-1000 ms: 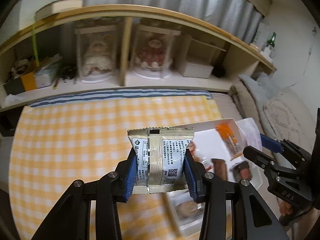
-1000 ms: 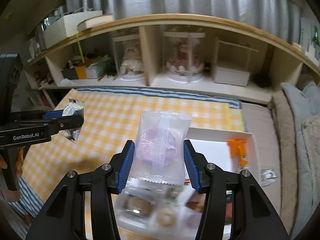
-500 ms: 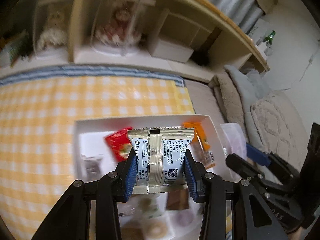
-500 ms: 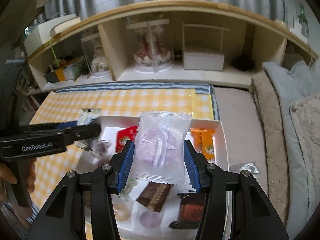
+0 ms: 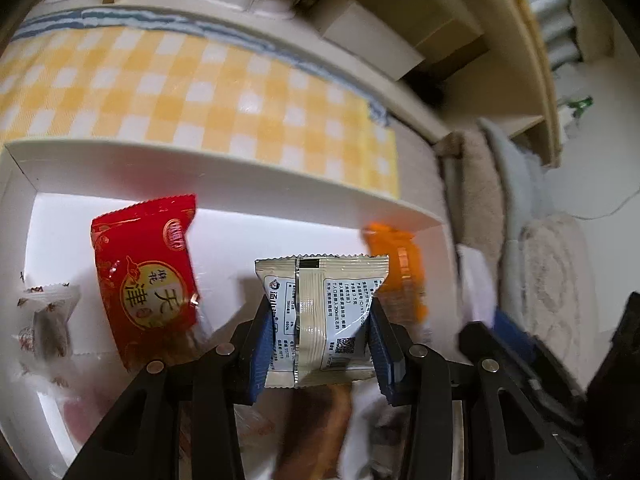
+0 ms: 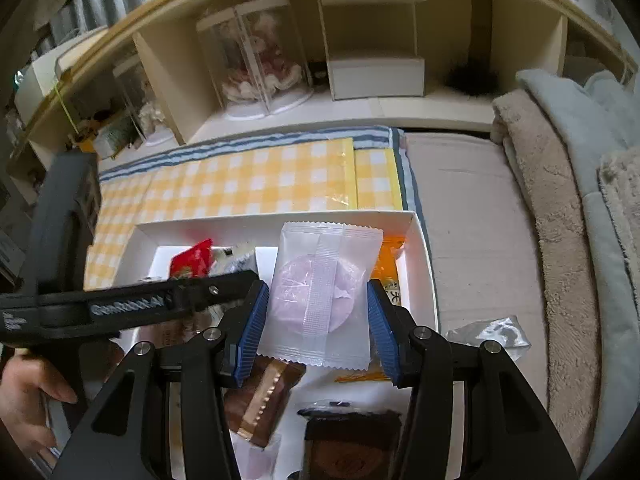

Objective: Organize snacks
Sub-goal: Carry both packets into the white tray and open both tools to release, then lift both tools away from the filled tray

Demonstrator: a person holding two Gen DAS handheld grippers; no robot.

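My left gripper [image 5: 320, 344] is shut on a beige-and-white snack packet [image 5: 322, 316] and holds it low inside the white box [image 5: 224, 168], between a red packet [image 5: 146, 276] and an orange packet [image 5: 398, 276]. My right gripper [image 6: 316, 324] is shut on a clear packet with a purple round cake [image 6: 324, 292] and holds it above the right part of the same box [image 6: 420, 248]. The left gripper's arm [image 6: 132, 304] crosses the right wrist view from the left.
The box stands on a yellow checked cloth [image 6: 248, 184] and holds brown packets [image 6: 260, 400], a dark packet [image 6: 352, 444] and small wrapped sweets [image 5: 48, 316]. A crumpled clear wrapper [image 6: 488, 336] lies right of the box. Shelves with display cases [image 6: 256, 60] stand behind; blankets [image 6: 560, 200] lie at right.
Both grippers have moved forward and down over the box with their packets. The left gripper has dropped furthest, close to the box floor.
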